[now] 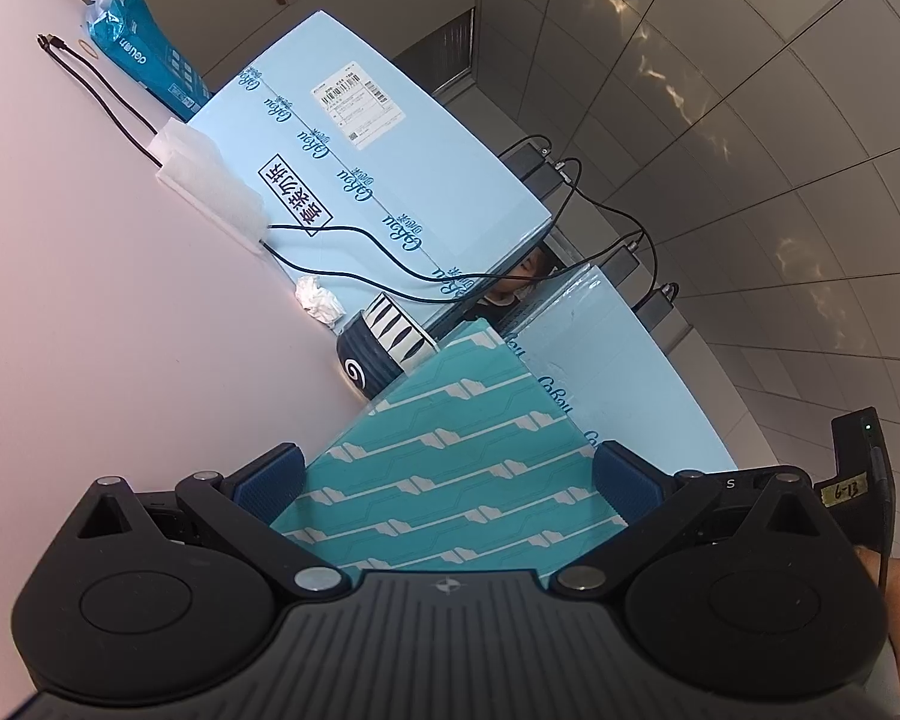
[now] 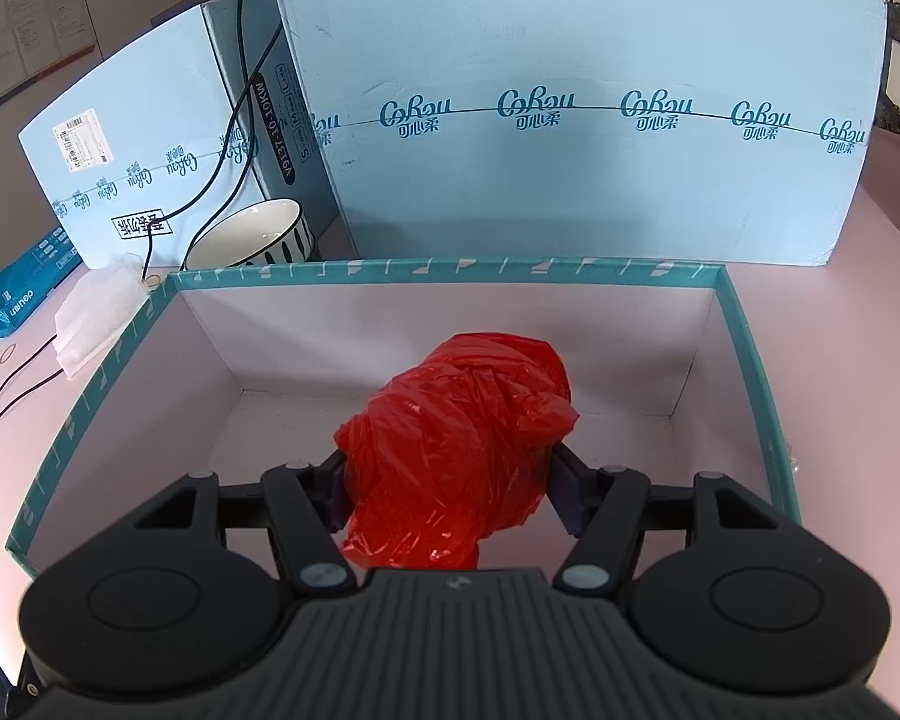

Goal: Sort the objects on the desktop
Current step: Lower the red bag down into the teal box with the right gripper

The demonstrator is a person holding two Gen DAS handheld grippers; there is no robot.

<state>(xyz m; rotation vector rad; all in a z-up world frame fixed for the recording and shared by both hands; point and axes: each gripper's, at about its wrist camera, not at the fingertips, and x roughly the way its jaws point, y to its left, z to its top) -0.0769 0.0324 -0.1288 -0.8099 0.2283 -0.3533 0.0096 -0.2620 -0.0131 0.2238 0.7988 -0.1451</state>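
In the left wrist view the left gripper (image 1: 447, 483) fills the lower frame, its blue pads (image 1: 268, 483) spread wide on either side of a teal patterned box (image 1: 450, 468); whether they press its walls I cannot tell. Beyond, at centre, stands a dark striped bowl (image 1: 378, 348) beside a crumpled tissue (image 1: 319, 300).

In the right wrist view the right gripper (image 2: 450, 480) pinches a crinkled, glossy red plastic bag (image 2: 456, 444), bunched into a lump at frame centre, over the white inside of the teal-rimmed box (image 2: 444, 270).
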